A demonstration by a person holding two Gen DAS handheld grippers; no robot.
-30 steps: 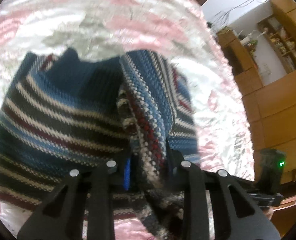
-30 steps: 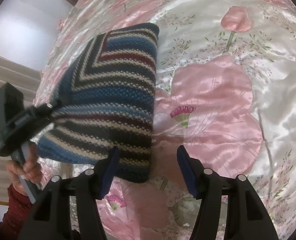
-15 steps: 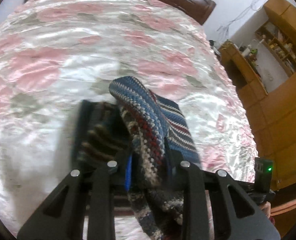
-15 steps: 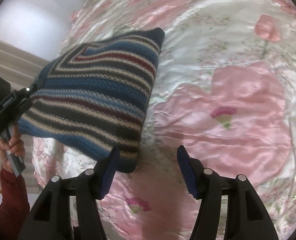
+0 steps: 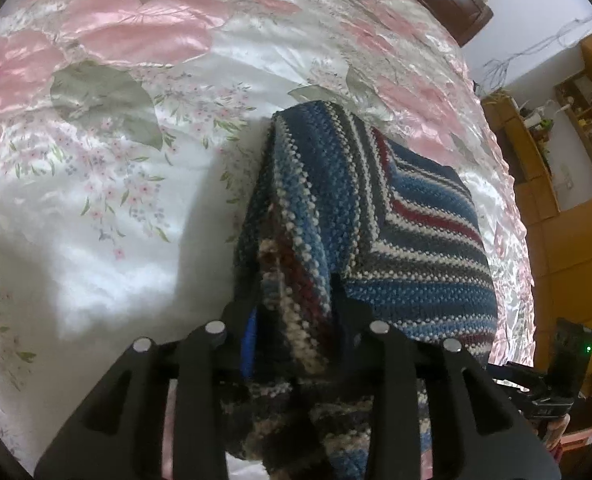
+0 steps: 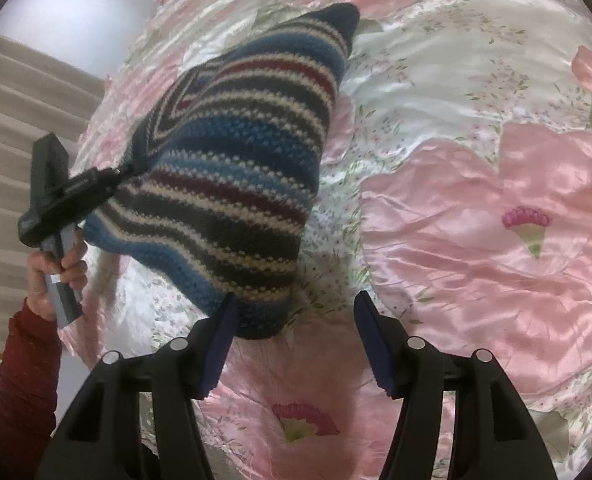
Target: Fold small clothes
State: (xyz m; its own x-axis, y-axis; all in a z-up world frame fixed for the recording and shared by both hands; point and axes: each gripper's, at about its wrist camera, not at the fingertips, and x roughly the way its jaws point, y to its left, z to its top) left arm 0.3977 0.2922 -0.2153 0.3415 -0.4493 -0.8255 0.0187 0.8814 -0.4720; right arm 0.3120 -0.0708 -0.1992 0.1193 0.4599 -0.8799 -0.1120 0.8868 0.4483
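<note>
Striped blue, red and cream knitted garment [image 6: 231,184] lifted above the pink floral satin bed [image 6: 496,240].
Left hand-held gripper [image 5: 296,312] clenches its 9 o'clock corner; right hand-held gripper [image 6: 291,336] hangs released. The one-corner hold could let folds slump apart.

hidden: left fingers [image 5: 251,312] tips under sweater [image 5: 376,220] | cut off: sweater's lower edge

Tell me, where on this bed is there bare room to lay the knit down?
Bare bedspread lies to the right of the striped knit, around the big pink flower, and ahead of the open right gripper. In the left view, a white patch left of the knit is free. It is crowded only where the left gripper clamps the knit.
</note>
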